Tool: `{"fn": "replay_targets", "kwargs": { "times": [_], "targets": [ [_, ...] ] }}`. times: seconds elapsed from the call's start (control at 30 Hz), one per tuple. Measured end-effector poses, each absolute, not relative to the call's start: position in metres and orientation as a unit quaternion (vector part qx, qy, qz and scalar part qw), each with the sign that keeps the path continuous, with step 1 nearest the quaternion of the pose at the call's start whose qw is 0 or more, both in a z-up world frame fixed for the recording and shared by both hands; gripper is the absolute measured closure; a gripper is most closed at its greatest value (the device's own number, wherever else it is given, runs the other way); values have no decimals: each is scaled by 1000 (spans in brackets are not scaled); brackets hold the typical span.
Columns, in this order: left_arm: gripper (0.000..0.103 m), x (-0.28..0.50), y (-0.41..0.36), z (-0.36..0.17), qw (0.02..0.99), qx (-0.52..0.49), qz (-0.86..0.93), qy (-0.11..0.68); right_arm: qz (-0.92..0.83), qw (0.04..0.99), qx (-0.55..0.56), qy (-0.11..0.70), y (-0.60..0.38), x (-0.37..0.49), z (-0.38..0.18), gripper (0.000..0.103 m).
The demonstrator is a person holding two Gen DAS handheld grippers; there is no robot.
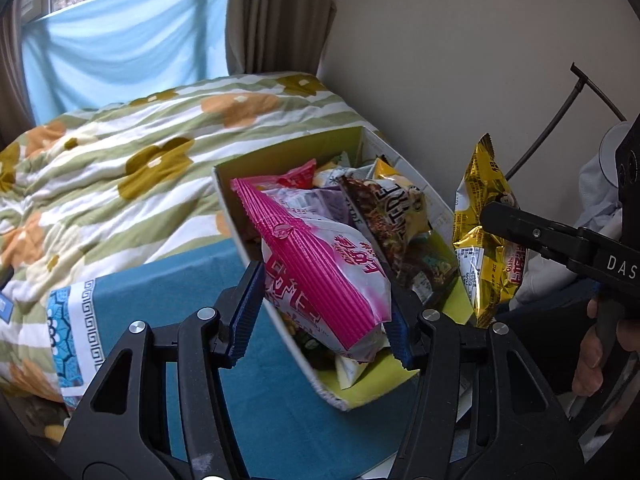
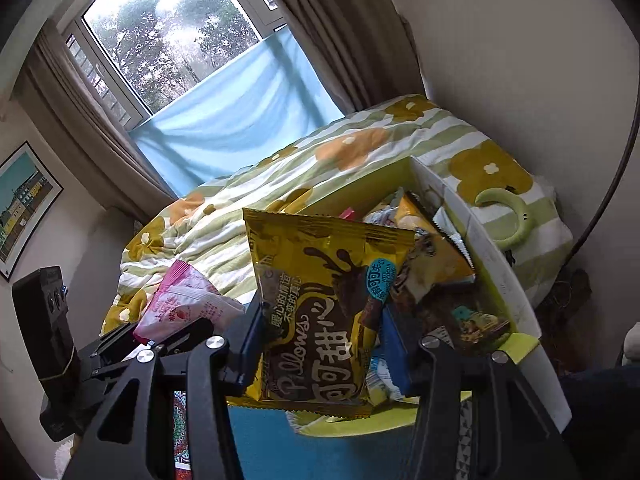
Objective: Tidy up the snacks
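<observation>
A cardboard box point(image 1: 280, 316) with a yellow-green lining, full of snack bags, stands on a teal cloth; it also shows in the right wrist view point(image 2: 496, 264). My left gripper point(image 1: 324, 312) is shut on a pink and white snack bag point(image 1: 320, 264), held over the box's near end; the bag also shows in the right wrist view point(image 2: 180, 304). My right gripper point(image 2: 320, 344) is shut on a gold Pillows chocolate bag point(image 2: 320, 312), held above the box's front. In the left wrist view that gold bag point(image 1: 480, 240) hangs at the box's right side.
A floral striped quilt point(image 1: 120, 168) covers the bed behind the box. The teal cloth point(image 1: 192, 292) lies under the box. A wall point(image 1: 460, 60) runs along the right. A green ring-shaped item point(image 2: 508, 220) lies on the quilt beside the box.
</observation>
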State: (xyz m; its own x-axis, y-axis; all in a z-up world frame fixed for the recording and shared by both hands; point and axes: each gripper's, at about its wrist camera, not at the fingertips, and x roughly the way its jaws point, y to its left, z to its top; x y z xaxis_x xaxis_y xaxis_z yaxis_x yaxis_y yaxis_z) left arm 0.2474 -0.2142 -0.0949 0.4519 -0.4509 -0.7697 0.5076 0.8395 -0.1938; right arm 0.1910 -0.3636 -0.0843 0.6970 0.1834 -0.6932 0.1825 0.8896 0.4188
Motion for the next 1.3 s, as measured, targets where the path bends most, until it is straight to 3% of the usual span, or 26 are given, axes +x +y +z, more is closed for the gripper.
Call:
{"fn": "replay_targets", "kwargs": {
  "times": [0.13, 0.2, 0.23, 0.27, 1.0, 1.1, 1.17, 1.2, 1.3],
  "targets": [
    [47, 240, -245, -110, 845, 21, -278, 455, 1, 888, 230, 399, -398, 189, -90, 55],
    [24, 237, -254, -117, 843, 19, -270, 465, 4, 886, 227, 404, -412, 188, -93, 55],
    [4, 237, -256, -121, 846, 22, -256, 467, 6, 884, 228, 407, -419, 189, -95, 55],
    [1, 234, -255, -123, 851, 23, -245, 465, 8, 883, 228, 410, -424, 190, -98, 55],
    [1, 195, -186, -115, 876, 0, -116, 469, 56, 897, 133, 418, -417, 195, -106, 55],
    [1, 189, -178, -118, 874, -8, -111, 474, 61, 891, 131, 430, -413, 201, -119, 48],
    [1, 185, -175, -120, 872, -6, -108, 477, 57, 889, 134, 435, -414, 198, -126, 8],
    [1, 183, -174, -121, 872, -5, -107, 478, 57, 891, 135, 431, -414, 194, -127, 3],
    [1, 177, -169, -123, 871, -5, -112, 478, 45, 897, 135, 419, -415, 180, -129, 2]
  ]
}}
